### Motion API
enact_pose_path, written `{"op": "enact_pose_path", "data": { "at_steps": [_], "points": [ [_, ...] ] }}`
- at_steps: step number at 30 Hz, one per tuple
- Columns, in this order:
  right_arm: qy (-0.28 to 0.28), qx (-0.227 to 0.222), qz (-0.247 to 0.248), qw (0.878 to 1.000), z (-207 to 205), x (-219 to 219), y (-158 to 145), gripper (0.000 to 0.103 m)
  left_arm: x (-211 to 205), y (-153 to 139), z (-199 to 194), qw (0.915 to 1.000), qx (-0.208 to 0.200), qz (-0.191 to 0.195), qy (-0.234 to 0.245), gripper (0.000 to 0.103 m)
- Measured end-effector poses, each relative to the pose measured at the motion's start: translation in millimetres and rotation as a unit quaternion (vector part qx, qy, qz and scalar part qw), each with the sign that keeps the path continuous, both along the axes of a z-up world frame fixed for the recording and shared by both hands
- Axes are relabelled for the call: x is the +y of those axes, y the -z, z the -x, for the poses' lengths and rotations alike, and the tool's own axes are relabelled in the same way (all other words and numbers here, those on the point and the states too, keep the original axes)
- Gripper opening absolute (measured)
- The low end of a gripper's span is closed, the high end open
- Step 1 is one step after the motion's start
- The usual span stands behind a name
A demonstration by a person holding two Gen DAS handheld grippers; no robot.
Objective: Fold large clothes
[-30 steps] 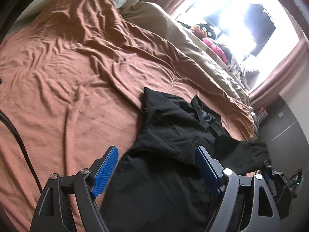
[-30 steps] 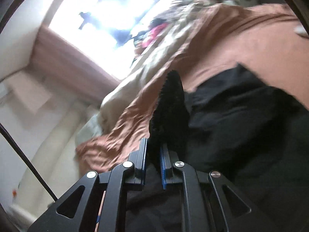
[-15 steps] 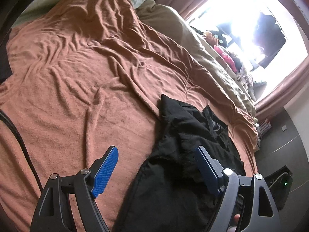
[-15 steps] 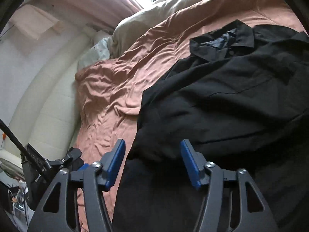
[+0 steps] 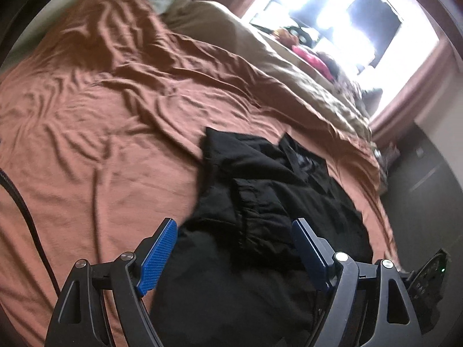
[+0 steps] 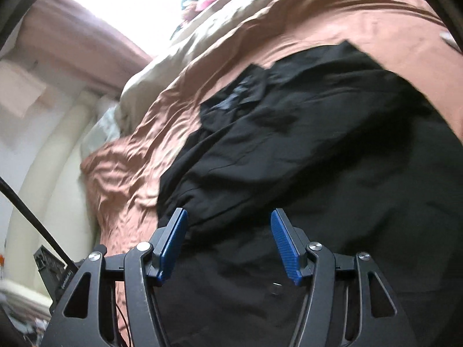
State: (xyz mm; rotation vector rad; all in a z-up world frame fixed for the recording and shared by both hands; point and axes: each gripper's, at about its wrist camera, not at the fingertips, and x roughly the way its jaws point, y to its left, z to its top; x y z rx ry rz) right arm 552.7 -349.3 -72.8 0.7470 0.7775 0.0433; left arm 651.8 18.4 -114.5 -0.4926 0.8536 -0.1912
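1. Nearest me: left gripper (image 5: 234, 256) has its jaws wide apart with nothing between them, poised over the black shirt (image 5: 260, 231). Right gripper (image 6: 228, 244) is likewise spread and empty above the same cloth.
2. The shirt lies rumpled on the brown bedsheet (image 5: 101, 144), towards the bed's near edge, collar (image 6: 237, 92) pointing at the far side.
3. My read: between folds, both claws free. Next move calls for picking a hem or side seam with each claw and pinching only one layer (dark on dark, edges hard to tell).
4. Left view alone shows the bunched ridge (image 5: 249, 202) down the shirt's middle; right view alone shows the padded headboard (image 6: 58, 159).
5. Farthest: beige duvet (image 5: 289, 66) along the bed's far edge, then the window (image 5: 347, 14).
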Motion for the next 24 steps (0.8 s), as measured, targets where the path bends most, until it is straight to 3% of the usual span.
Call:
{"op": "enact_pose_path", "data": {
  "at_steps": [7,18,19,21,23,24],
  "points": [
    [0.072,0.018,-0.021,0.997,32,-48,-7,0.058,-42,16,-30,0.9985,0.020,-0.033,0.040,0.082],
    [0.100,0.024,-0.085,0.991,47,-59,3,0.058,-91,71,-54,0.9890,0.076,-0.101,0.077,0.082],
    [0.099,0.024,-0.090,0.991,47,-59,4,0.058,-93,75,-54,0.9881,0.081,-0.105,0.079,0.079],
    [0.098,0.024,-0.101,0.990,50,-63,7,0.058,-98,83,-54,0.9863,0.090,-0.110,0.084,0.046],
    [0.098,0.023,-0.108,0.989,52,-68,10,0.058,-98,85,-52,0.9858,0.088,-0.119,0.080,0.036],
    [0.100,0.024,-0.108,0.989,53,-70,11,0.058,-98,82,-51,0.9865,0.077,-0.120,0.080,0.025]
  ]
}}
